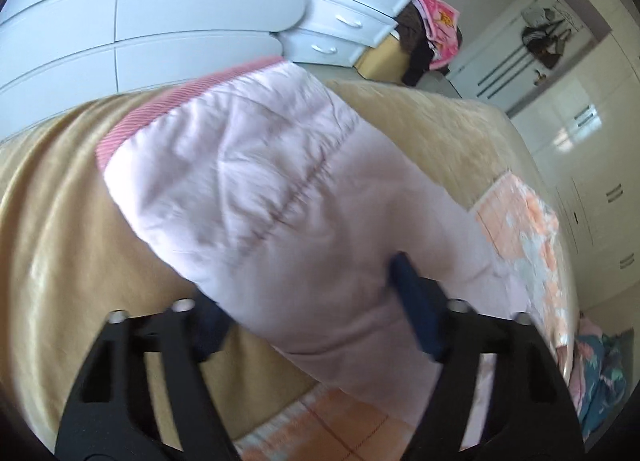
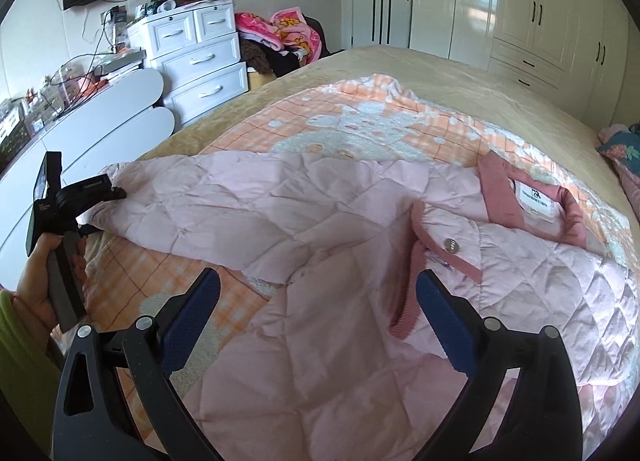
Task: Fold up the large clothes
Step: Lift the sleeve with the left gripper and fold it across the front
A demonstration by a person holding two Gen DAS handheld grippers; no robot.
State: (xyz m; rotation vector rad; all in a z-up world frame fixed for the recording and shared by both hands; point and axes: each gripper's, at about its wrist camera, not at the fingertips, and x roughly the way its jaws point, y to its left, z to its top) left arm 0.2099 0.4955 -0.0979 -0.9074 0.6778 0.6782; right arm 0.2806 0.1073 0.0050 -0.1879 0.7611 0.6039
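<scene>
A pale pink quilted jacket (image 2: 304,221) with darker pink ribbed trim lies spread on the bed, collar at the right. Its sleeve (image 1: 256,181) stretches out to the left, ending in a striped pink cuff (image 1: 160,117). My left gripper (image 1: 304,301) straddles the sleeve, one blue pad above the fabric and one below; the jaws stand wide and I cannot tell if they grip. It also shows in the right wrist view (image 2: 116,193) at the sleeve end. My right gripper (image 2: 318,301) is open and empty above the jacket front.
The jacket rests on an orange checked blanket (image 2: 360,117) over a tan bedspread (image 2: 460,73). White drawers (image 2: 200,61) and a clothes pile (image 2: 288,37) stand beyond the bed's left side. White wardrobes (image 2: 540,13) line the far right. Floral bedding (image 2: 624,149) lies at the right edge.
</scene>
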